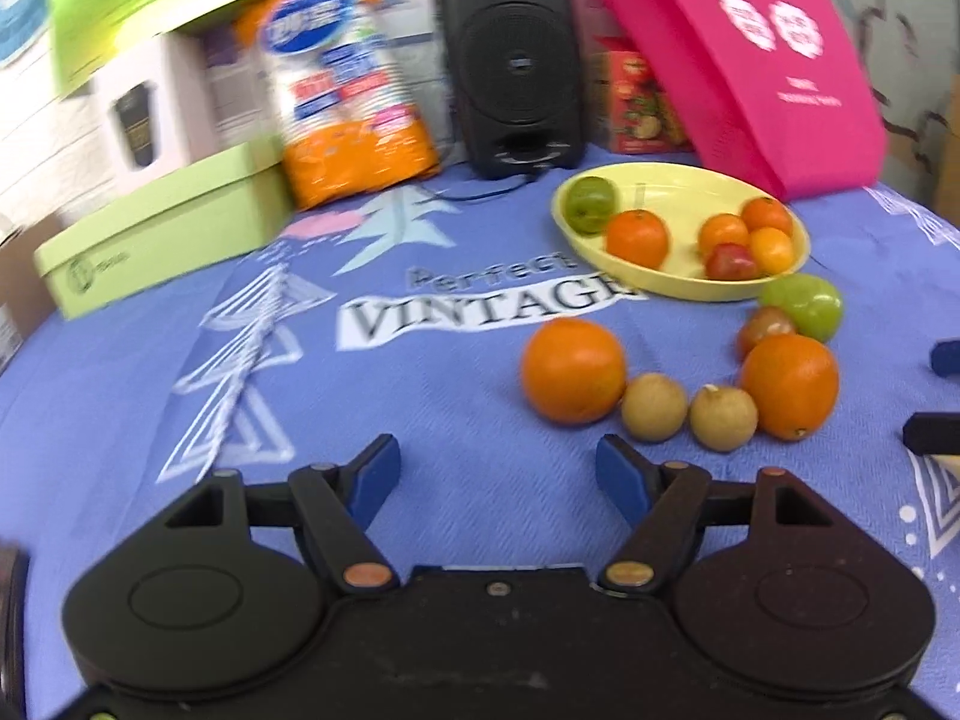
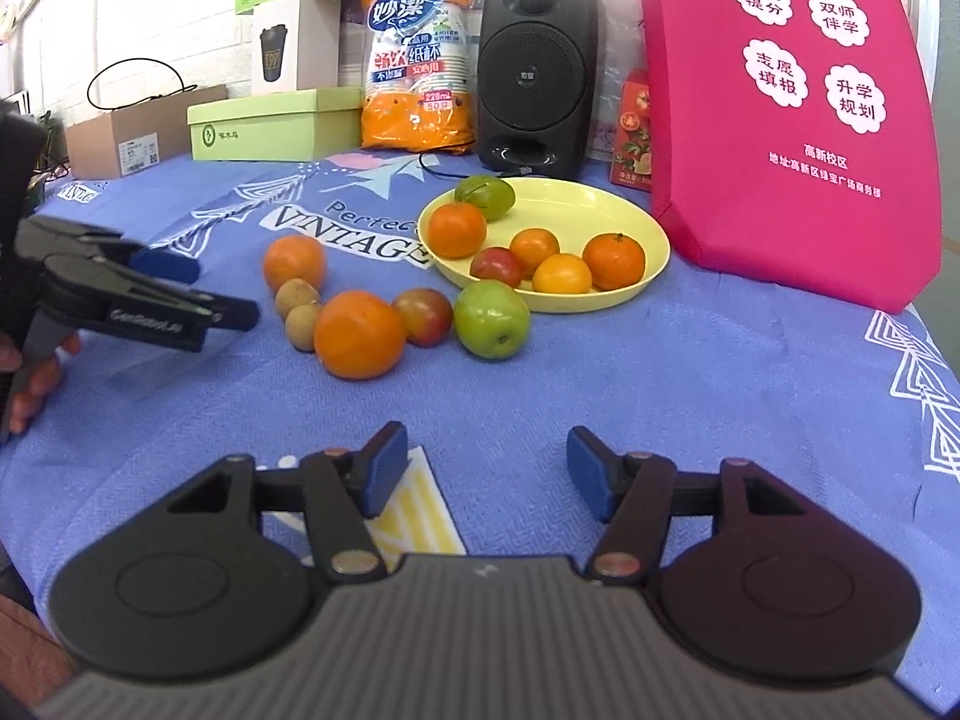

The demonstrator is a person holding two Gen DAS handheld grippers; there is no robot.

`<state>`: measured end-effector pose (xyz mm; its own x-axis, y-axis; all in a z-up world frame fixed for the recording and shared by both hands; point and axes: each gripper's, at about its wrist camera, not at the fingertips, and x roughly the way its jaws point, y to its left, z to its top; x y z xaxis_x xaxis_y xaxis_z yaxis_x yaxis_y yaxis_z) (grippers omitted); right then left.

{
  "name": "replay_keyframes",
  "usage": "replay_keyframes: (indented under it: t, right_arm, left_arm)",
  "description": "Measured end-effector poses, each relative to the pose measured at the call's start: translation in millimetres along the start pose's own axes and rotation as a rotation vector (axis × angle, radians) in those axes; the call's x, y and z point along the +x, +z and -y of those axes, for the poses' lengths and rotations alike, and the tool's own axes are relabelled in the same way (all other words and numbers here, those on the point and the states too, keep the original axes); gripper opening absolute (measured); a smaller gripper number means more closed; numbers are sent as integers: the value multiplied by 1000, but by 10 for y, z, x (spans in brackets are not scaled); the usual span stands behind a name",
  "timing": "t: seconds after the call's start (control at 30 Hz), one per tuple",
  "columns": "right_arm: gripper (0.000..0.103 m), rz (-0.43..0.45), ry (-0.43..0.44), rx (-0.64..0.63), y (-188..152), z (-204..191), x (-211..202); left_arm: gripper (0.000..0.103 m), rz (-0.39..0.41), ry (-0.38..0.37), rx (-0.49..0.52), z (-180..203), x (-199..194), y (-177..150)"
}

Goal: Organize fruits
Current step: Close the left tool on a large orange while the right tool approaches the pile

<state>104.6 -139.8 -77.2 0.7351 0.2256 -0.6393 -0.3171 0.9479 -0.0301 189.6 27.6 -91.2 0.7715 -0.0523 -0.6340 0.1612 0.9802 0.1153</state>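
From your left wrist view, your left tool (image 1: 497, 474) hangs spread and empty above the blue printed cloth on the desk (image 1: 420, 408), with a large round orange (image 1: 573, 369) just ahead and two small tan round fruits (image 1: 654, 407) beside it — the shallow yellow plastic plate (image 1: 666, 285) of fruit sits farther back. From your right wrist view, your right tool (image 2: 483, 468) is also spread and empty, well short of the loose fruit — a shiny green apple (image 2: 491, 318) lies just beside the plate's near rim.

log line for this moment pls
left gripper open, empty | right gripper open, empty | six fruits in yellow plate | six fruits loose on blue cloth
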Motion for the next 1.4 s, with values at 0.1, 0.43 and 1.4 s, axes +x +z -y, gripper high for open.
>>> replay_keyframes:
  t: [0.1,0.43,1.4]
  right_arm:
    - [61,-3,5,-1,10,14,27]
    - [61,-34,-38,-67,210,7,275]
    - [52,-63,27,6,556,95,909]
  left_arm:
    - [73,2,-15,26,-8,72,44]
    - [80,11,-12,8,-26,289,137]
    - [85,12,4,-80,-4,529,249]
